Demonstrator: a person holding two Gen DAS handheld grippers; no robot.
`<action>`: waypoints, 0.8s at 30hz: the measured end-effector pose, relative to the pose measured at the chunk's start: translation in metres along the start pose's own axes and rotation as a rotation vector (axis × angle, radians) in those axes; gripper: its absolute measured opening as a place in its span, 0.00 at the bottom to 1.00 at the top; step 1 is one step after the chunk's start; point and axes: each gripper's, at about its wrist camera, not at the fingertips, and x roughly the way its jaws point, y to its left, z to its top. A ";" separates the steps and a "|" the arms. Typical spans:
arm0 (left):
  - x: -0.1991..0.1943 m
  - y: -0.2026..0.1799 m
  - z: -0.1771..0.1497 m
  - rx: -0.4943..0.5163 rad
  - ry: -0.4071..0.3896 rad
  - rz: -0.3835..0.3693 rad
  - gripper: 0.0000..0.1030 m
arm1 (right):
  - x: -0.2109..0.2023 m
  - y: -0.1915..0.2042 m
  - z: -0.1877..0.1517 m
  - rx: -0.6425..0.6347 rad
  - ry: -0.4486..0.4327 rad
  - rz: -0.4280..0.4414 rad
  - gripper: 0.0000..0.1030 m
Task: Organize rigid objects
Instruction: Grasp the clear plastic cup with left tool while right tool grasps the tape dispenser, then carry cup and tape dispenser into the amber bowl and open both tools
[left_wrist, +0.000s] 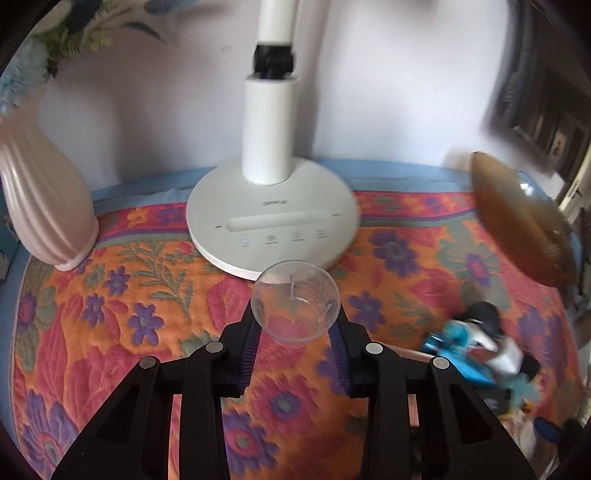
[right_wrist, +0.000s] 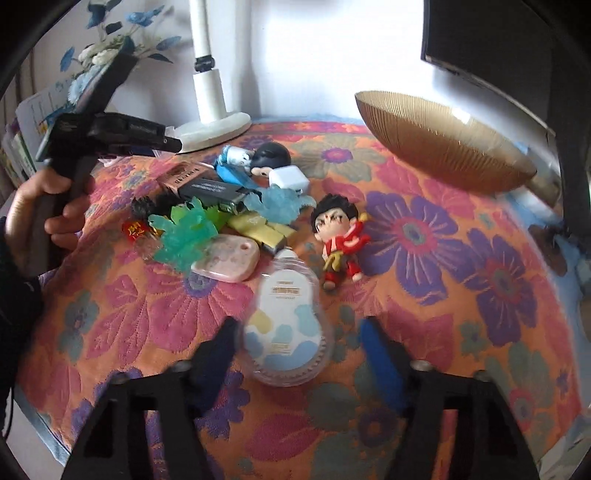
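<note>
Lying lengthwise between the parted fingers of the right gripper (right_wrist: 295, 354), the correction-tape dispenser (right_wrist: 286, 325) was not yet clamped; the left gripper (left_wrist: 297, 325) was closed on the clear cup (left_wrist: 295, 299).

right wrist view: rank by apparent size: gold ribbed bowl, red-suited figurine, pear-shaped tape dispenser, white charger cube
1. gold ribbed bowl
2. pear-shaped tape dispenser, though it lies nearest the camera, so it looks inflated
3. red-suited figurine
4. white charger cube; it sits farther back, so it may look smaller than it is
</note>
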 end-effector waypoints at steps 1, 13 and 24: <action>-0.008 -0.005 -0.002 0.009 -0.006 -0.008 0.31 | -0.001 0.001 0.001 -0.007 -0.003 0.004 0.47; -0.071 -0.130 0.034 0.182 -0.095 -0.215 0.31 | -0.068 -0.070 0.058 0.141 -0.191 0.036 0.47; 0.012 -0.243 0.073 0.275 0.017 -0.336 0.31 | -0.007 -0.165 0.138 0.296 -0.083 -0.093 0.47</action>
